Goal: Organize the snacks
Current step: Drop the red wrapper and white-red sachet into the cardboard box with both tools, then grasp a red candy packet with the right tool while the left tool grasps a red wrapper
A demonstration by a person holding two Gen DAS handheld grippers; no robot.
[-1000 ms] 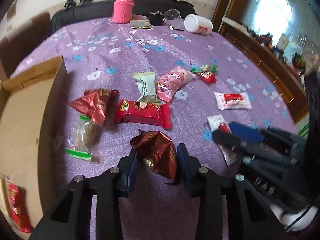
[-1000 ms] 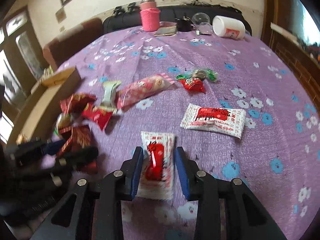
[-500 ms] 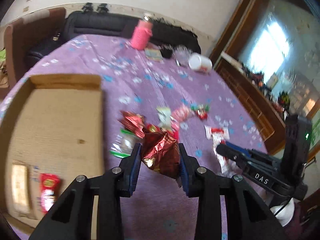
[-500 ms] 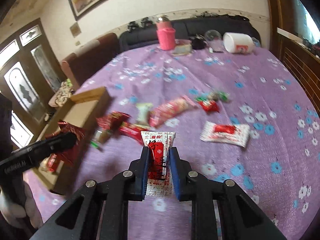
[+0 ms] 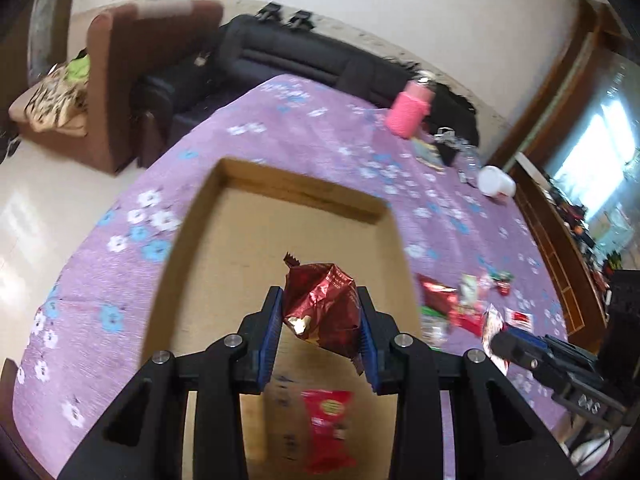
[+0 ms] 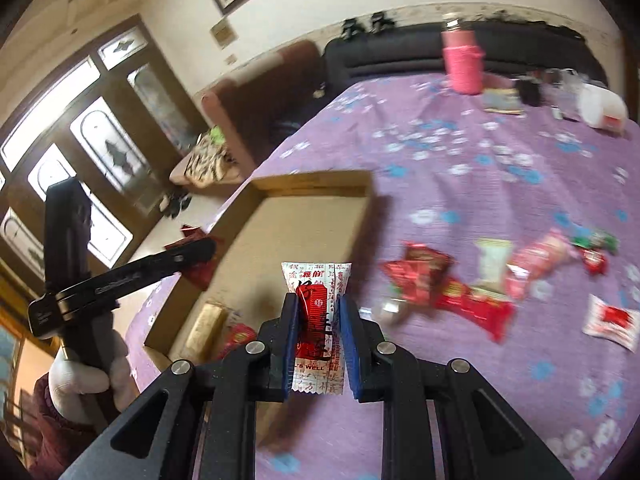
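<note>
My left gripper (image 5: pixel 320 320) is shut on a crinkled dark red foil snack (image 5: pixel 322 312) and holds it in the air over the open cardboard box (image 5: pixel 304 200). A red packet (image 5: pixel 328 424) lies on the box floor below it. My right gripper (image 6: pixel 318 320) is shut on a white packet with a red label (image 6: pixel 318 280), held above the purple flowered cloth beside the box (image 6: pixel 312 216). In the right wrist view the left gripper (image 6: pixel 200 252) shows from the side, over the box's left wall. Several loose snacks (image 6: pixel 472 280) lie on the cloth to the right.
A pink bottle (image 6: pixel 464 64), a white jar (image 6: pixel 600 110) on its side and small dark items stand at the table's far end. A dark sofa (image 5: pixel 304 60) and a brown armchair (image 5: pixel 120 80) lie beyond the table. A gloved hand (image 6: pixel 80 376) holds the left gripper's handle.
Both grippers lifted their snacks off the cloth and swung left towards the box. The left one now hangs over the box. The right jaws closed tighter on the white packet.
</note>
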